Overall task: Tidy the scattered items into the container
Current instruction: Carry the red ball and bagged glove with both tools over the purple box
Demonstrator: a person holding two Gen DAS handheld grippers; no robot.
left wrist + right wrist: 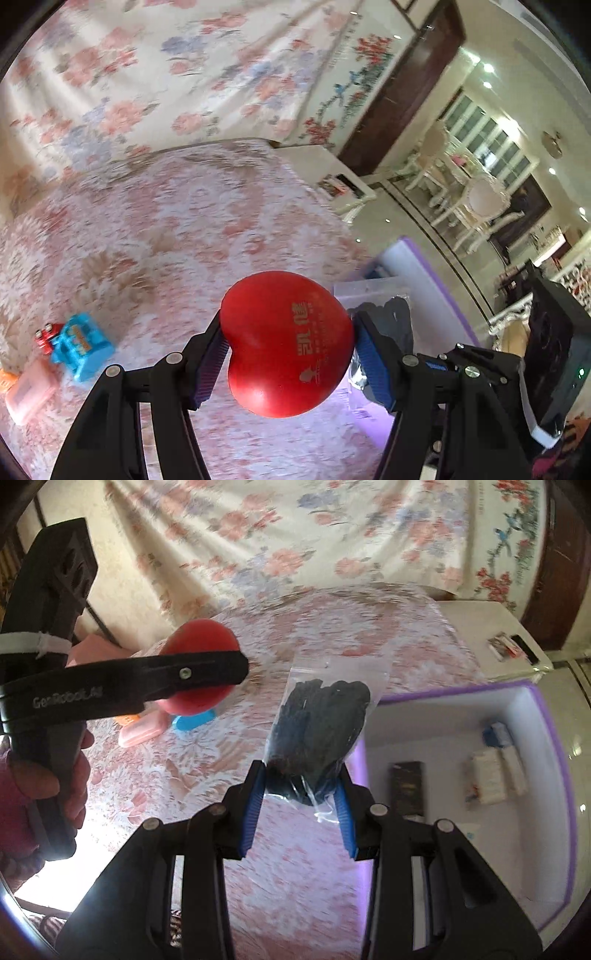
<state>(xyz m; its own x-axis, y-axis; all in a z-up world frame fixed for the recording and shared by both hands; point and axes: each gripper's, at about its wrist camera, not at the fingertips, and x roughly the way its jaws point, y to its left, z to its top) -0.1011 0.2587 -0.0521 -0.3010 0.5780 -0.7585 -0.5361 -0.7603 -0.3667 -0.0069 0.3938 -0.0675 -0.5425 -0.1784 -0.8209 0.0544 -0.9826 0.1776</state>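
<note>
light: bright daylight, ceiling spots glaring at 2 o'clock in my left view | glare: white burnout at 8 o'clock in my right view | blur: motion smear on floral cloth | edges: fisheye bending, dark vignette

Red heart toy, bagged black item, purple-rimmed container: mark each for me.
red heart toy point(288, 343): left wrist view, its printed front.
bagged black item point(321, 723): right wrist view, dark contents mid-bag.
purple-rimmed container point(458, 693): right wrist view, far rim.

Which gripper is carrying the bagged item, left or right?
The right gripper: its blue pads pinch a clear plastic bag of black items, beside the purple-rimmed container. The left gripper holds a bare red heart-shaped toy instead.
</note>
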